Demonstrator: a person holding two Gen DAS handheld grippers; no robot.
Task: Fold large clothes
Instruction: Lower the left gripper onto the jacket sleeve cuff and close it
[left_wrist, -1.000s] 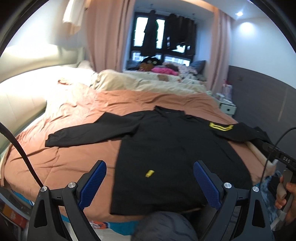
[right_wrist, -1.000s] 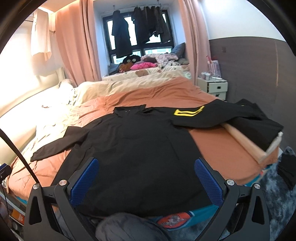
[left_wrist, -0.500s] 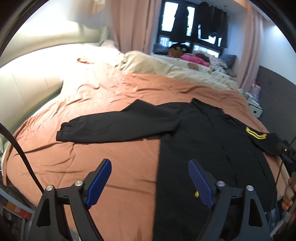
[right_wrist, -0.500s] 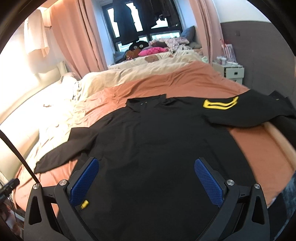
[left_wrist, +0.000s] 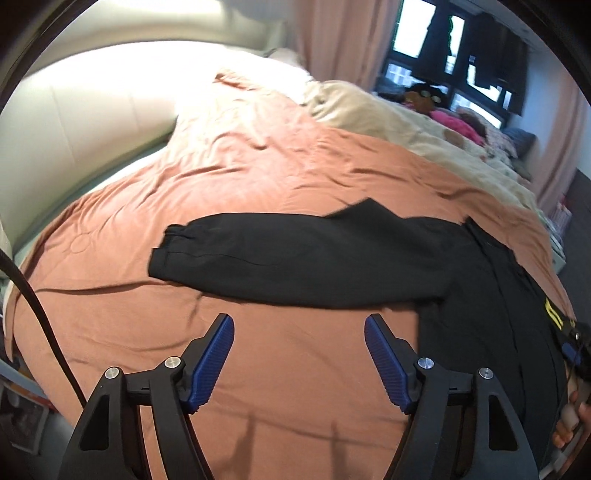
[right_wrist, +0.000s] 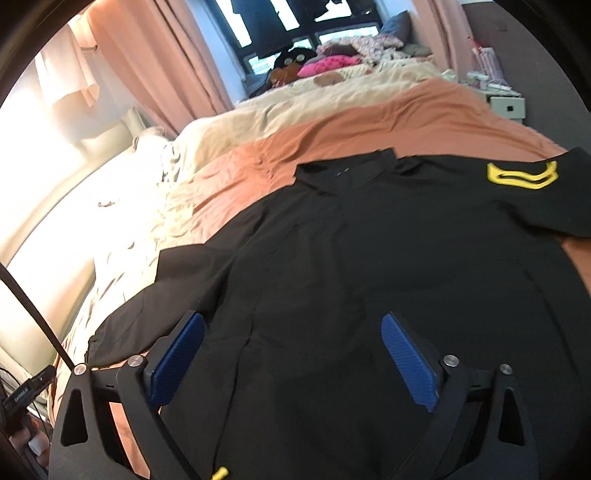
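Observation:
A large black long-sleeved shirt (right_wrist: 369, 258) lies spread flat on the orange bedcover (left_wrist: 258, 158), collar towards the window. Its left sleeve (left_wrist: 295, 258) stretches out to the left, cuff at the far left end. A yellow emblem (right_wrist: 521, 176) marks the right sleeve. My left gripper (left_wrist: 299, 332) is open and empty, just above the bedcover, short of the left sleeve. My right gripper (right_wrist: 291, 332) is open and empty, low over the shirt's body. A small yellow tag (right_wrist: 220, 472) shows at the hem.
A cream duvet (right_wrist: 314, 107) and a pile of clothes (right_wrist: 332, 62) lie at the window end of the bed. A white padded headboard (left_wrist: 92, 110) runs along the left. A white nightstand (right_wrist: 506, 103) stands at the right. Curtains hang by the window.
Both grippers have moved forward and lower over the bed. The left one swung left towards the outstretched sleeve; the right one came in over the shirt's body. Both stayed open.

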